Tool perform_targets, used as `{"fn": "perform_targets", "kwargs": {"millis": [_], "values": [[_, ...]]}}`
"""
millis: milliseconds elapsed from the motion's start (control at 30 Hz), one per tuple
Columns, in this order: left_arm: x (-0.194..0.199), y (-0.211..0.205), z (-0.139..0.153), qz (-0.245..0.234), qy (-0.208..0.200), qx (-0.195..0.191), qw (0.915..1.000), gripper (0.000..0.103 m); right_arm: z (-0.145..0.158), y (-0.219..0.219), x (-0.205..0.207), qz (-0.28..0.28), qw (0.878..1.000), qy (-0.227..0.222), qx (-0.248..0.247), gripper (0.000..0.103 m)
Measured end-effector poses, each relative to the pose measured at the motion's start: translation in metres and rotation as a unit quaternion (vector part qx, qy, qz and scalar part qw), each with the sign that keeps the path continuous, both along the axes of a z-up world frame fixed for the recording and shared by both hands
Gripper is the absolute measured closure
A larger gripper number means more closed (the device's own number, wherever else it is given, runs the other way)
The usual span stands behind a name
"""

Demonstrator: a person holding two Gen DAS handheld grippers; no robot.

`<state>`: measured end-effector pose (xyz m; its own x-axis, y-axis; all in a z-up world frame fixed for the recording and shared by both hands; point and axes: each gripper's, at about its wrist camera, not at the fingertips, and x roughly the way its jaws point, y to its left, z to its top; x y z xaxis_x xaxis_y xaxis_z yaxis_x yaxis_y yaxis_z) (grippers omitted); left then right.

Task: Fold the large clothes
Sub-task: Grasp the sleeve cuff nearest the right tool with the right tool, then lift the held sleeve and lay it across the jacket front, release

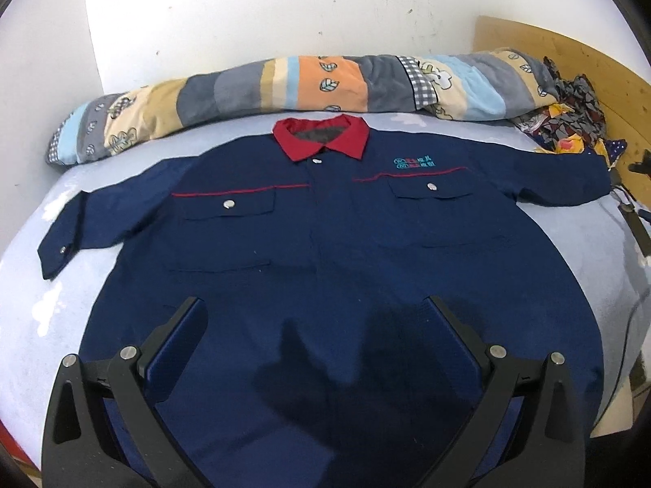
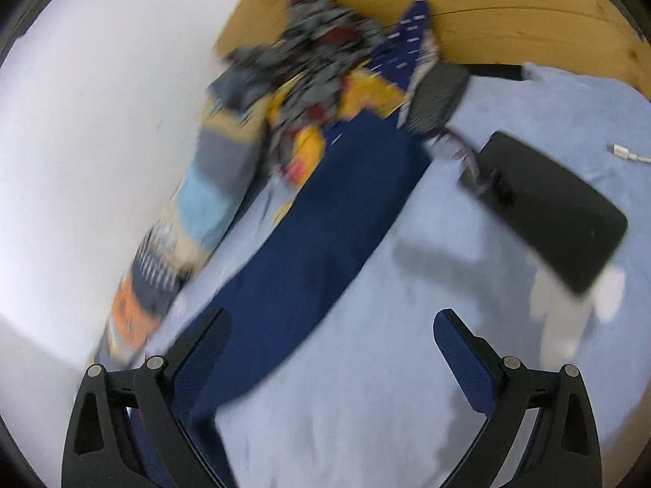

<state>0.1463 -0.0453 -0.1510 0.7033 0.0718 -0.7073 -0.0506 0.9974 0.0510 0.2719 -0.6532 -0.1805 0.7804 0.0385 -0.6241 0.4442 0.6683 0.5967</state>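
A large navy work shirt (image 1: pixel 325 252) with a red collar (image 1: pixel 321 138) lies face up and spread flat on a light blue bed sheet (image 1: pixel 49 293), both sleeves stretched out sideways. My left gripper (image 1: pixel 315 313) is open and empty, hovering over the shirt's lower front. In the blurred right wrist view, the shirt's right sleeve (image 2: pixel 325 219) runs diagonally across the sheet. My right gripper (image 2: pixel 331 325) is open and empty, its left finger over the sleeve near the shoulder.
A rolled patchwork quilt (image 1: pixel 285 85) lies along the white wall behind the collar. A heap of patterned clothes (image 2: pixel 325 69) sits against a wooden headboard (image 2: pixel 488 12). A black flat device (image 2: pixel 557 211) and a white cable end (image 2: pixel 626 152) lie on the sheet to the right.
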Motion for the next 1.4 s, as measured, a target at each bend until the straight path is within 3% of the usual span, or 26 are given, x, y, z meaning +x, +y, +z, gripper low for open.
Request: {"fn": "perform_targets", "kwargs": {"millis": [133, 233, 533, 633, 667, 700, 733, 1000, 1200, 1400], "values": [[0.001, -0.005, -0.004, -0.008, 0.001, 0.024, 0.9997, 0.000, -0.023, -0.028, 0.032, -0.021, 0.999, -0.005, 0.041, 0.023], [0.004, -0.006, -0.009, -0.015, 0.012, 0.026, 0.9995, 0.000, -0.039, -0.034, 0.055, -0.026, 0.998, 0.003, 0.053, 0.029], [0.007, -0.006, -0.011, -0.031, 0.019, 0.021, 0.9991, 0.000, -0.074, -0.063, 0.111, -0.042, 0.998, 0.041, 0.017, 0.036], [0.009, -0.008, -0.012, -0.035, 0.020, 0.020, 0.9990, 0.000, -0.083, -0.070, 0.118, -0.041, 0.999, 0.014, 0.025, 0.039], [0.010, -0.009, -0.013, -0.035, 0.021, 0.021, 0.9989, 0.000, -0.082, -0.069, 0.118, -0.043, 0.999, 0.007, 0.018, 0.047], [0.010, -0.009, -0.014, -0.036, 0.024, 0.020, 0.9988, 0.000, -0.080, -0.068, 0.117, -0.044, 0.999, 0.001, 0.014, 0.086], [0.011, -0.010, -0.015, -0.036, 0.027, 0.018, 0.9988, 0.000, -0.078, -0.065, 0.115, -0.039, 0.999, -0.012, 0.025, 0.093], [0.003, -0.008, -0.002, -0.031, 0.009, 0.009, 0.9994, 0.000, -0.015, -0.029, 0.079, -0.025, 0.998, -0.060, -0.023, 0.093], [-0.003, 0.001, 0.010, -0.027, -0.008, 0.009, 0.9996, 0.000, 0.068, 0.014, 0.075, 0.004, 0.994, -0.090, -0.058, 0.093], [-0.008, 0.022, 0.017, -0.005, -0.013, -0.002, 0.9999, 0.000, 0.163, 0.087, 0.075, 0.042, 0.987, -0.130, -0.079, 0.093]]}}
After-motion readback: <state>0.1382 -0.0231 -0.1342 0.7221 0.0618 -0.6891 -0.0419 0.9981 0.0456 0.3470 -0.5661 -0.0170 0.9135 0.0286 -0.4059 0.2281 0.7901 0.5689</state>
